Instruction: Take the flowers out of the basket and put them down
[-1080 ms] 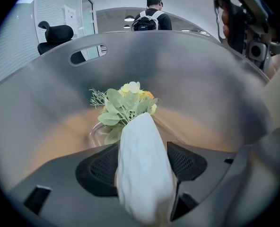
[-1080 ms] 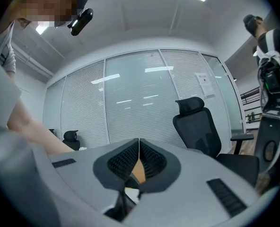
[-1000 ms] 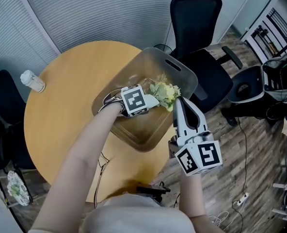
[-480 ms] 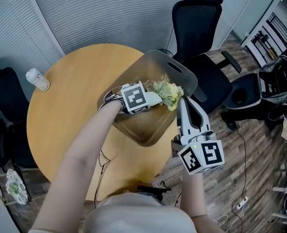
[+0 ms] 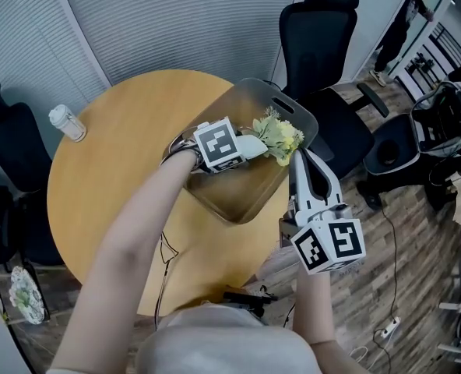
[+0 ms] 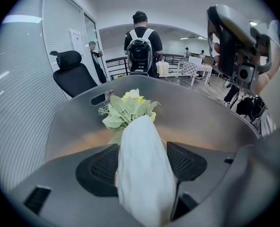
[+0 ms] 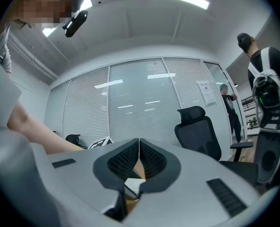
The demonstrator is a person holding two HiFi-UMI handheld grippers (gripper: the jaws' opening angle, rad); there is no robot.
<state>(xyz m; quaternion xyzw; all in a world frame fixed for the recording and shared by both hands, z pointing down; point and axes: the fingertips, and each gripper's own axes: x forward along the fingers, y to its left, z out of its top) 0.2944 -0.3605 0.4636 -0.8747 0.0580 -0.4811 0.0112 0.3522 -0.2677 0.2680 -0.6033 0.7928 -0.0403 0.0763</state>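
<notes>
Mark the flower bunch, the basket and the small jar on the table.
Yellow-green flower bunch in white wrap (image 5: 281,136): head view, on the blossoms.
Translucent grey plastic basket (image 5: 232,195): head view, bare inner floor.
Small white-capped jar (image 5: 68,123): head view, its body.

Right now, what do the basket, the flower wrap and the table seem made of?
Basket: smooth translucent plastic, probably; the wood tone shows through its wall. Flower wrap: matte white cloth or paper, lightly textured. Table: light wood or wood-look laminate, smooth with soft sheen.
</notes>
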